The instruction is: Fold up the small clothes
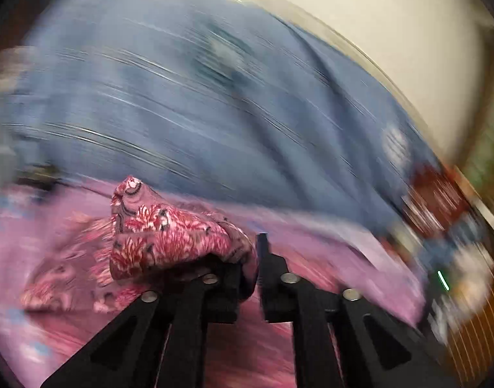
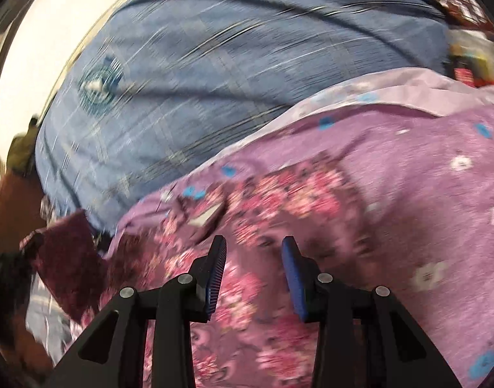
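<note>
Left tool (image 1: 251, 258) grips a bunch of the red-and-white floral garment (image 1: 169, 236); right tool (image 2: 254, 252) hangs released above the same print

In the left wrist view the garment is pinched between the narrow-set black fingers (image 1: 263, 249), its cloth lifted into a peaked fold that drapes over the left-hand finger, with the rest trailing down onto the purple flowered bedsheet (image 1: 327, 245). In the right wrist view the blue-padded fingers (image 2: 217, 265) stand apart with nothing between them, over the pink floral garment (image 2: 279, 200) spread on that bedsheet (image 2: 424, 168). A blue checked blanket (image 2: 230, 64) lies beyond; both views are heavily blurred
</note>
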`<act>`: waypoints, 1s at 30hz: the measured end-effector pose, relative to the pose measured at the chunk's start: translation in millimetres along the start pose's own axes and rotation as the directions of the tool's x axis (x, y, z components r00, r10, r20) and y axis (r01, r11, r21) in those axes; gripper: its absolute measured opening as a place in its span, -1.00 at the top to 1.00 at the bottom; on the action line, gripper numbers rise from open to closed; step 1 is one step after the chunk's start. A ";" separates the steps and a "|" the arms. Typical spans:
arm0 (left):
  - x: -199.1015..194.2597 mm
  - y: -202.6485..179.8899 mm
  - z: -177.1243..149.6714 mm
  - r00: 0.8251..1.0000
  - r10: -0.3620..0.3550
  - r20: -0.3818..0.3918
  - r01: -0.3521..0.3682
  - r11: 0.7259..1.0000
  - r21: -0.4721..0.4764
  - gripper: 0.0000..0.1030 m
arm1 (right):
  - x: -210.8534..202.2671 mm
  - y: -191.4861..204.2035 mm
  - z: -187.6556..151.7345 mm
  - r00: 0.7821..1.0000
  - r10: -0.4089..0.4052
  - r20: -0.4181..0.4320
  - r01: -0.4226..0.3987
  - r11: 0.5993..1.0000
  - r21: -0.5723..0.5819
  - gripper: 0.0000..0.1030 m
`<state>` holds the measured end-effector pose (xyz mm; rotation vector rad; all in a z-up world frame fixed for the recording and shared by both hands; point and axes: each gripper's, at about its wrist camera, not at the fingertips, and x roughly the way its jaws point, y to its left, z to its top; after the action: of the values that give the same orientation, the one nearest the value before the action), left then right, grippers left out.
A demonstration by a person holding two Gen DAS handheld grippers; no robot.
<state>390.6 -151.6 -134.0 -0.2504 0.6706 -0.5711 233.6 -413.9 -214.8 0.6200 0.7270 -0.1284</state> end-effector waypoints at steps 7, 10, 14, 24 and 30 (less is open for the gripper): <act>-4.9 11.6 12.4 0.982 -0.158 -0.104 0.154 0.987 -0.042 -0.13 | -14.3 -36.1 15.0 0.998 0.035 0.055 -0.041 0.991 0.125 -0.11; -40.0 74.7 29.6 0.977 -0.214 0.025 0.214 0.954 -0.209 -0.29 | -10.6 -30.2 12.5 0.995 0.097 0.026 -0.099 0.986 0.133 -0.12; -63.6 114.8 23.0 0.980 -0.174 0.098 0.196 0.934 -0.298 -0.29 | -0.3 -2.5 0.6 0.988 0.151 -0.034 -0.148 0.987 0.068 -0.12; -17.4 -14.8 -6.3 0.959 -0.235 -0.161 0.255 0.960 0.114 -0.30 | 4.5 8.7 -6.1 0.996 0.094 -0.003 -0.093 0.994 0.056 -0.12; -81.5 89.3 23.7 0.997 0.014 0.078 -0.009 0.998 -0.055 -0.34 | 4.8 13.5 -5.7 0.994 0.114 -0.006 -0.113 0.993 0.041 -0.12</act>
<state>391.0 -30.8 -109.4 -0.3181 0.6119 -0.5298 238.2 -399.2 -214.8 0.6995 0.6966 -0.0357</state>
